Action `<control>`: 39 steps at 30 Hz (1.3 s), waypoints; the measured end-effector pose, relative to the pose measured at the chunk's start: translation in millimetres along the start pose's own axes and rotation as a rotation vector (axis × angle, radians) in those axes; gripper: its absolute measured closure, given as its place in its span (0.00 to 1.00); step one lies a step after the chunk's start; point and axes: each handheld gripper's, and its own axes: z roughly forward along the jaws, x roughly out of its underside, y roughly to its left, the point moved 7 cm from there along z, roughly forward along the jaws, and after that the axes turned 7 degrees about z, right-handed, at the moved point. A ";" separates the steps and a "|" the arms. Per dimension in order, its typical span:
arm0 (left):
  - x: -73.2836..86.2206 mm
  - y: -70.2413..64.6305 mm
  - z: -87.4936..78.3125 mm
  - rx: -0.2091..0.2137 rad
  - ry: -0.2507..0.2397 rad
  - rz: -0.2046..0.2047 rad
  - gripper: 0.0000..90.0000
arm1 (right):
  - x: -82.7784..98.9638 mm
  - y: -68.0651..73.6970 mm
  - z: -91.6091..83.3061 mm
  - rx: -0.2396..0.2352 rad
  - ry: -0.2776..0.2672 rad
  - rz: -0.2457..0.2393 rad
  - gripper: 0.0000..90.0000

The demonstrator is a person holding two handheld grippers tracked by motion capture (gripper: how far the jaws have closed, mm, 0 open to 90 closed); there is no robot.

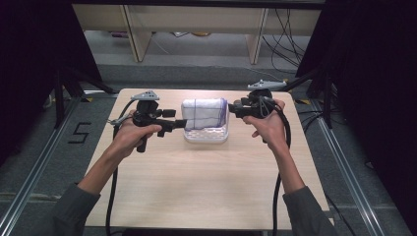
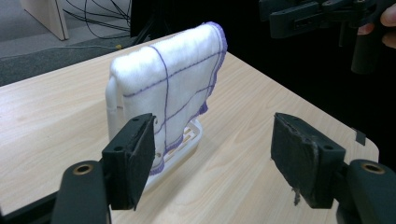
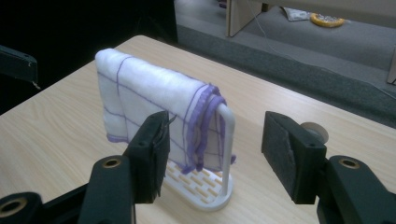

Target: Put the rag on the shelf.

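Grey floor and pale shelving legs lie beyond your table (image 1: pixel 206 187), a light wood top with black curtains to either side. At its far middle, between your two grippers, stands a white rack (image 1: pixel 206 135) with a slotted base and a thin upright rail. Over that rail hangs a white towel (image 1: pixel 204 112) with purple grid lines and a purple hem, folded and draped down both sides. Your left gripper (image 1: pixel 181 123) points at the rack from its left, just beside the base; in the left gripper view the towel (image 2: pixel 170 88) sits ahead of the left-hand pad, and the jaws stand apart with nothing between them. Your right gripper (image 1: pixel 233 109) faces the towel's other end, close by, its jaws also spread and holding nothing; the rack's rail (image 3: pixel 227 140) rises ahead between them.
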 end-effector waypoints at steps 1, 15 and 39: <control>2.1 -0.5 -0.9 0.002 0.002 0.004 0.33 | 1.7 0.1 -0.9 -0.007 0.000 -0.005 0.48; 33.9 -18.1 -6.6 0.029 0.018 0.019 0.32 | 37.0 14.6 -5.0 -0.052 -0.004 -0.005 0.45; 91.7 -33.7 -12.2 0.053 0.069 0.039 0.30 | 104.7 20.3 -7.1 -0.069 0.053 0.023 0.40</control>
